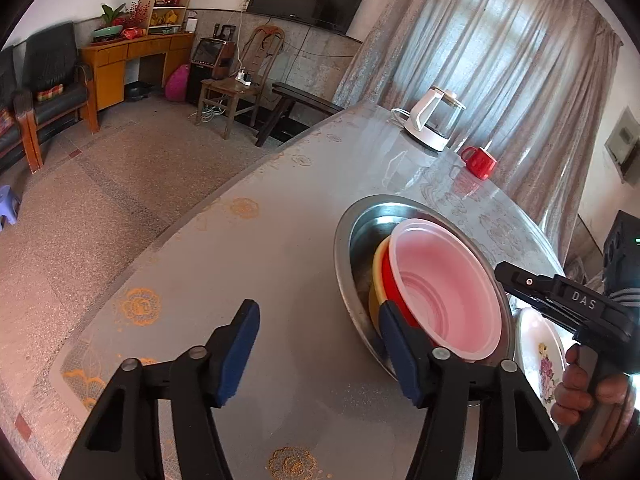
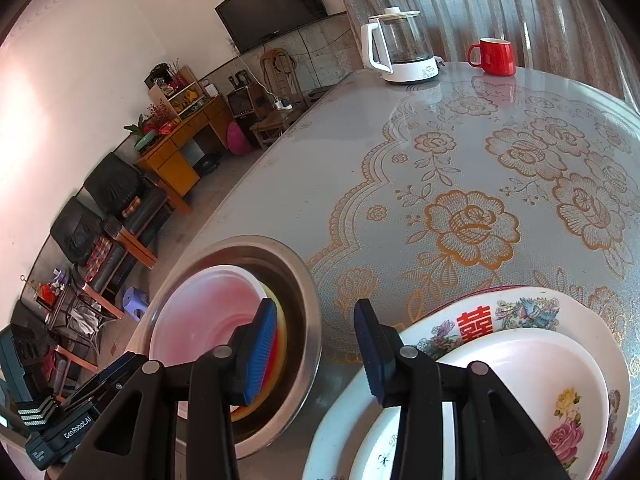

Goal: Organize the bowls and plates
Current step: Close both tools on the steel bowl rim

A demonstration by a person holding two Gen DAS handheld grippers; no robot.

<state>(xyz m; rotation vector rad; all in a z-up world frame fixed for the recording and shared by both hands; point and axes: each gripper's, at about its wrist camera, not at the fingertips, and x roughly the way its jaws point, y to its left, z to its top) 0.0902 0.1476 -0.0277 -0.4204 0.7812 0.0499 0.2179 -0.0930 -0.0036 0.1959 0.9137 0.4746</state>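
Observation:
A steel basin (image 1: 347,240) stands on the lace-patterned table. Nested inside it are a pink translucent bowl (image 1: 444,288), a red bowl (image 1: 390,280) and a yellow bowl (image 1: 378,268). My left gripper (image 1: 320,354) is open over bare table, and its right finger (image 1: 396,352) is just in front of the basin's near rim. My right gripper (image 2: 316,350) is open with nothing between its pads, between the basin (image 2: 312,280) and a stack of floral plates (image 2: 520,312). A white rose-patterned dish (image 2: 532,376) tops that stack. A hand holds the right gripper's handle (image 1: 580,380).
A white electric kettle (image 1: 432,124) and a red mug (image 1: 480,162) stand at the table's far side by the curtain. The table edge (image 1: 224,200) curves along the left, with floor, chairs and a desk beyond it.

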